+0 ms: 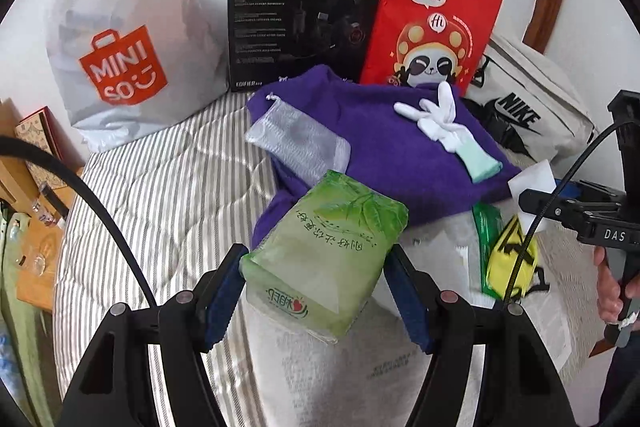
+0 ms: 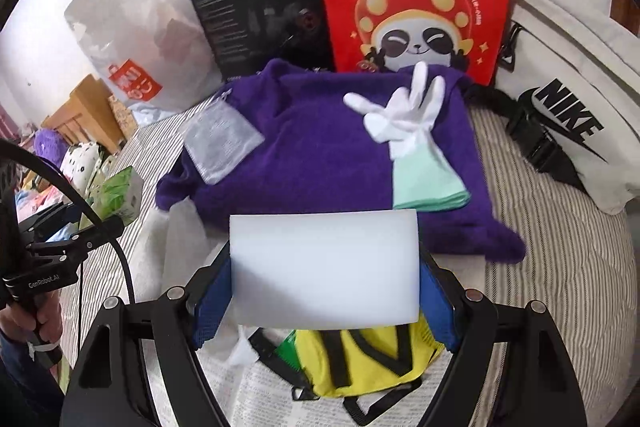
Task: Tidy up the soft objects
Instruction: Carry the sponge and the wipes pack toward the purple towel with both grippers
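My left gripper is shut on a green tissue pack and holds it above the striped bed. My right gripper is shut on a white foam block, also seen in the left wrist view. A purple towel lies ahead on the bed. On it rest a white and mint glove and a grey mesh pouch. A yellow and black pouch lies under the right gripper.
Against the wall stand a white Miniso bag, a black headset box and a red paper bag. A white Nike bag lies at the right. A green packet lies beside the yellow pouch. Wooden furniture stands left of the bed.
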Tool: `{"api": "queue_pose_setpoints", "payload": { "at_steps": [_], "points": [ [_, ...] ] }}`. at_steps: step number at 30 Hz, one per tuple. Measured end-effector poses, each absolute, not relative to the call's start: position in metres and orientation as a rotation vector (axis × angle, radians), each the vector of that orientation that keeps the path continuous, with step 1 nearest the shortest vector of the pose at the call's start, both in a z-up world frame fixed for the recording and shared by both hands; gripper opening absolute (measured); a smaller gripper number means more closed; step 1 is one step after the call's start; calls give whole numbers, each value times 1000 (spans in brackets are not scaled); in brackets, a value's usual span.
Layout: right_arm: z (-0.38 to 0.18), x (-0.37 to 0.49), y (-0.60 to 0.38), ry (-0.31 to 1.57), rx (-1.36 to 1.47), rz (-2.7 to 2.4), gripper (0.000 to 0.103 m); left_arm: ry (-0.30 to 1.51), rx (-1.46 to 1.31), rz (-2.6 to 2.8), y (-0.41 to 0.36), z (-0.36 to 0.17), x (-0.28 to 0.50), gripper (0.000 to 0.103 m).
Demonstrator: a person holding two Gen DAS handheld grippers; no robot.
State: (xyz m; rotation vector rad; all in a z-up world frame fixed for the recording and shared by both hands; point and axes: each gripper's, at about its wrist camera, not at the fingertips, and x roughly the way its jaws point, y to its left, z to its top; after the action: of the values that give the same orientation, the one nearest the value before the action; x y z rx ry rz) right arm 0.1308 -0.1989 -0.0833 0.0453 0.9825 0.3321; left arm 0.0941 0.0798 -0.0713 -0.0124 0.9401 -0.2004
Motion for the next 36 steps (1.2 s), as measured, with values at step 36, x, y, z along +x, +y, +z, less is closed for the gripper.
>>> {"api": "queue_pose_setpoints", "payload": {
  "at_steps": [36],
  "points": [
    [-150, 241, -169, 1164, -22, 300, 81, 980, -46, -215, 62, -84, 191, 68]
  ]
}}
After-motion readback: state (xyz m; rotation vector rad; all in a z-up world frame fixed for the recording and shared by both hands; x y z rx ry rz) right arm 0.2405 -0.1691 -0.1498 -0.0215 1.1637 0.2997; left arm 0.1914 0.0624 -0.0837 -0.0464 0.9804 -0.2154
